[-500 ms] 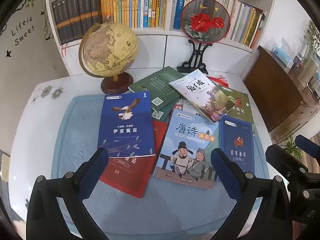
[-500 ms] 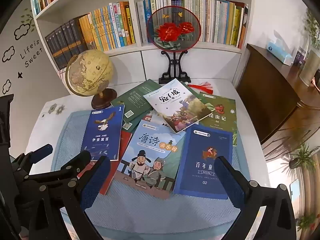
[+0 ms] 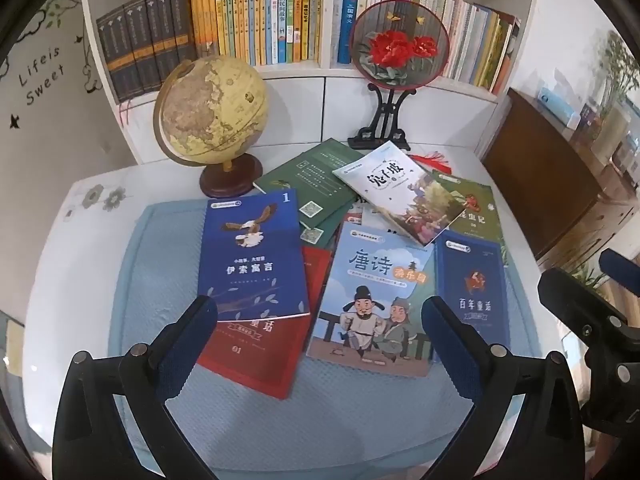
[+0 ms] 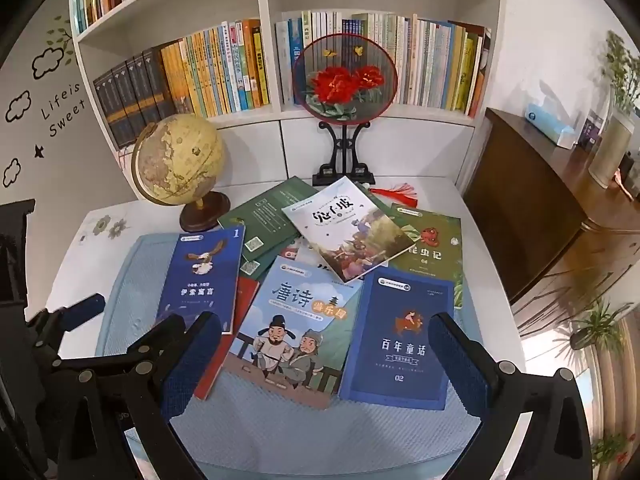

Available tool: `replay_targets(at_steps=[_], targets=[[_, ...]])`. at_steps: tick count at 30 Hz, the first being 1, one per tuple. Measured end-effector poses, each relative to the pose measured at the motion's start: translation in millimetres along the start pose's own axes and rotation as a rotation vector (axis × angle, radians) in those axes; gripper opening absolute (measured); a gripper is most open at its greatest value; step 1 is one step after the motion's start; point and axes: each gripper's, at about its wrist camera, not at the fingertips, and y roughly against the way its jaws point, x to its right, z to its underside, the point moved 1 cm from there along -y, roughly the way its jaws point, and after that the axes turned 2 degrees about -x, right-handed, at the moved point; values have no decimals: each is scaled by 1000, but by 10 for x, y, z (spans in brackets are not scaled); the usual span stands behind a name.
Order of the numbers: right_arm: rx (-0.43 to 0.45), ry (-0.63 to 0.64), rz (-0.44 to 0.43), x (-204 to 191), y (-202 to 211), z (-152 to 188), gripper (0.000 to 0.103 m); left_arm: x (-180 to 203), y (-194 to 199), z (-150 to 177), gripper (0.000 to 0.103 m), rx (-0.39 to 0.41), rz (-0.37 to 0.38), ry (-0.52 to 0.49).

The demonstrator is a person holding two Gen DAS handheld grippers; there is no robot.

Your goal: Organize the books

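Both jaws hang released above the near edge of the mat (image 3: 168, 272), gripping nothing. Books lie scattered and overlapping mid-surface: the eagle book (image 3: 252, 256) on the red book (image 3: 256, 352), the poetry book (image 4: 296, 324) beside them. Pinching one cover could, I judge, drag its neighbour or crease pages.

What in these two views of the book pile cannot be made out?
- Red book: title half hidden under the eagle book, both views.
- Books mid-pile: covers buried under the white book and the poetry book, both views.
- Shelf spines: lettering too small, both views.
- Mat: near edge cut off behind the open left gripper, left view.
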Motion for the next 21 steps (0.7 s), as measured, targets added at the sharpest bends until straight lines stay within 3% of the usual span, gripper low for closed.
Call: replay_targets(at_steps=[5,12,21], targets=[[8,-23,-46,36,49,-10,103,-1,13,1,102,2,7,-1],[58,-9,-33,13,130,12,103,0,33,-8,102,8,1,4],[57,-22,-23,76,160,-33,103,-26,71,-6,102,30,19,24]])
